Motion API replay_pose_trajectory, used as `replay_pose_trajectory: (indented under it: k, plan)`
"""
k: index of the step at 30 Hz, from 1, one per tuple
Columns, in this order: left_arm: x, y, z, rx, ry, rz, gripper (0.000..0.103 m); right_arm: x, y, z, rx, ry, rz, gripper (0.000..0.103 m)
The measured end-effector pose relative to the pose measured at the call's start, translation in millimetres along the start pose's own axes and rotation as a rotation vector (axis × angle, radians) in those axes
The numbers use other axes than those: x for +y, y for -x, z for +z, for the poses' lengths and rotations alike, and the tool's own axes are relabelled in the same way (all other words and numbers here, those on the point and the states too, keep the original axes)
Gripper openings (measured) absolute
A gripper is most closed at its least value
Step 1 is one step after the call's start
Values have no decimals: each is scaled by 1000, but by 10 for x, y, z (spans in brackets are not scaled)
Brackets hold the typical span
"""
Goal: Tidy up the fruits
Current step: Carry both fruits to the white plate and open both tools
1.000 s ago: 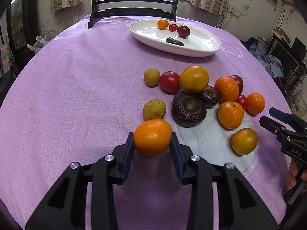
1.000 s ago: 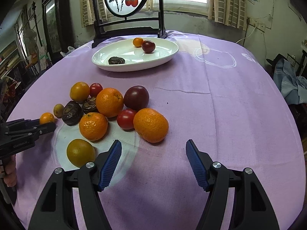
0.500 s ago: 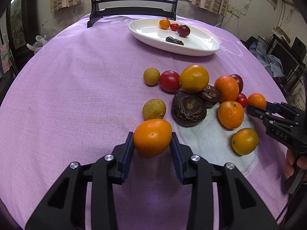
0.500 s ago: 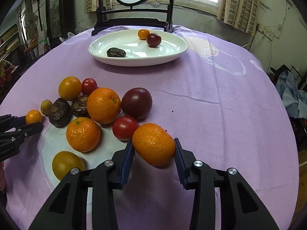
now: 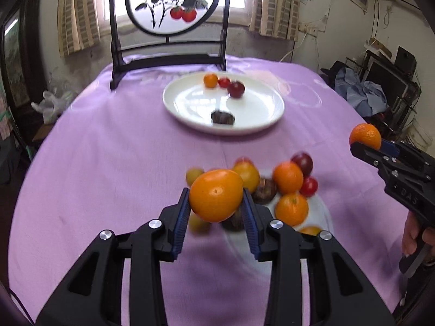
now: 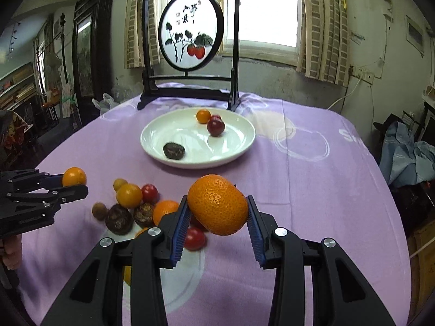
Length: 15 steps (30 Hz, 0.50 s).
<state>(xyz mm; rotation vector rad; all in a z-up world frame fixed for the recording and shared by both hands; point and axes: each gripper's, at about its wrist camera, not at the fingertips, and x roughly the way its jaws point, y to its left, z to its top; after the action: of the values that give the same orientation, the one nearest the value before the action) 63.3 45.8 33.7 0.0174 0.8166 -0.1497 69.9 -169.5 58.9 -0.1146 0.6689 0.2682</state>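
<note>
The left gripper [image 5: 216,209] was clamped on a smooth orange [image 5: 216,195], held clear above the purple tablecloth [image 5: 108,163], while the right gripper [image 6: 217,217] pinched a pebbly mandarin [image 6: 218,208] in the same way. Below them lay the loose fruit pile [image 5: 288,184]. Farther back, before a painted screen [image 6: 190,31], the white plate [image 6: 236,146] held four small fruits.

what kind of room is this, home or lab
Most likely a lived-in home room: a table under a purple cloth, a painted ornamental screen before a curtained window, and crowded shelves along the left wall.
</note>
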Motion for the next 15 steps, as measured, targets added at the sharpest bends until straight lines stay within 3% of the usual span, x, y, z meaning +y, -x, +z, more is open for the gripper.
replay_pose_trajectory:
  k: [3, 9, 15]
  plan:
    - [1, -99, 304, -35, -5, 21, 36, 21, -98, 201, -21, 9, 10, 41]
    - [16, -493, 767, -31, 4, 43, 36, 65, -515, 485, 5, 11, 20, 41]
    - [128, -1031, 1037, 39, 33, 67, 36, 95, -1057, 680, 66, 10, 14, 41]
